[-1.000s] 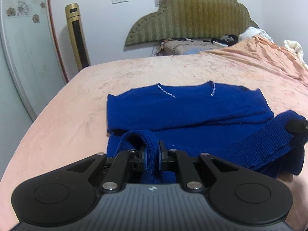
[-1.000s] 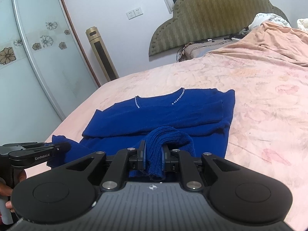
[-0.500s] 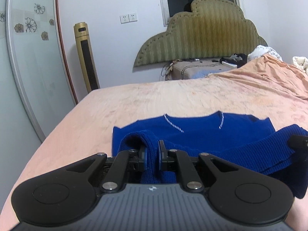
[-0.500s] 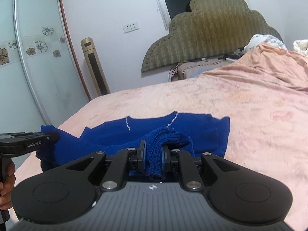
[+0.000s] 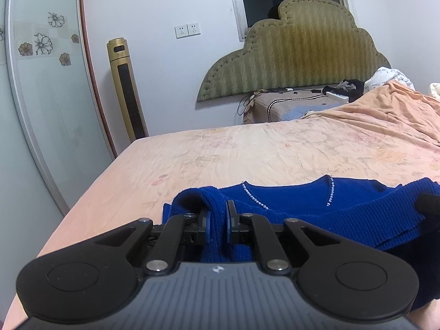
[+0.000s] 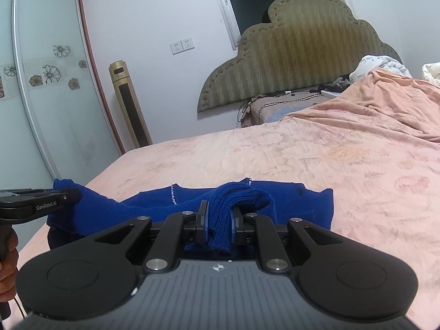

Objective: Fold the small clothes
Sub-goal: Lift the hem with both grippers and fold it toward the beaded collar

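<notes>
A dark blue knit sweater (image 5: 297, 200) with a beaded neckline lies on the pink bedsheet (image 5: 247, 154). My left gripper (image 5: 217, 216) is shut on the ribbed hem at its left corner, with the fabric bunched between the pads. In the right wrist view the same sweater (image 6: 297, 203) shows, and my right gripper (image 6: 218, 218) is shut on a thick fold of the hem at the other corner. Both grippers hold the hem lifted above the sweater's body, toward the neckline. The left gripper (image 6: 70, 194) shows at the left of the right wrist view, held by a hand (image 6: 8, 269).
The bed's left edge (image 5: 90, 189) drops off near a curved sliding door (image 5: 46, 104). A gold tower fan (image 5: 126, 88) stands by the wall. A padded headboard (image 5: 297, 55) leans behind a covered bedside stand (image 5: 291, 107). A rumpled blanket (image 5: 398, 104) rises at the right.
Both grippers have carried the hem up and forward over the sweater. More of the body is now covered, and only the neckline strip shows beyond the lifted hem.
</notes>
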`<state>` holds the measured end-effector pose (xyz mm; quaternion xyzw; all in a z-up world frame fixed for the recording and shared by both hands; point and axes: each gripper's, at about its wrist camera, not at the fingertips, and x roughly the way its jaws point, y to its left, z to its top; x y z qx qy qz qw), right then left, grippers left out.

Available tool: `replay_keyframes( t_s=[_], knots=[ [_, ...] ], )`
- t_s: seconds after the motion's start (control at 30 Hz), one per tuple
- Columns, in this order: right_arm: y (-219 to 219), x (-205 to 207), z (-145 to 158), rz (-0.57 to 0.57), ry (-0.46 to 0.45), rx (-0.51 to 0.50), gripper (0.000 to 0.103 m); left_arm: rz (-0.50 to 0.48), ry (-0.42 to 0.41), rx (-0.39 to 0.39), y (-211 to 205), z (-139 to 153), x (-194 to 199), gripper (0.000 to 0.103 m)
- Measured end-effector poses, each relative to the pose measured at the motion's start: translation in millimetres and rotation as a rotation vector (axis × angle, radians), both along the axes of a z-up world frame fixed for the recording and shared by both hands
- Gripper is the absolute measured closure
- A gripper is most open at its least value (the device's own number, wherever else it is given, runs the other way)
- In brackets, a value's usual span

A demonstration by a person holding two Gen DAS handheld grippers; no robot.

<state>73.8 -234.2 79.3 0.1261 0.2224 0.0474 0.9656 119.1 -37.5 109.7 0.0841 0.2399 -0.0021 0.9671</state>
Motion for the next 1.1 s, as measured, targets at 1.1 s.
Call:
replay_keyframes(
  t_s=[1.1],
  knots=[
    [-6.0, 102.6, -37.6, -0.029, 0.111, -0.011, 0.085, 0.031, 0.111, 0.055, -11.2, -41.1, 104.1, 0.093]
  ],
)
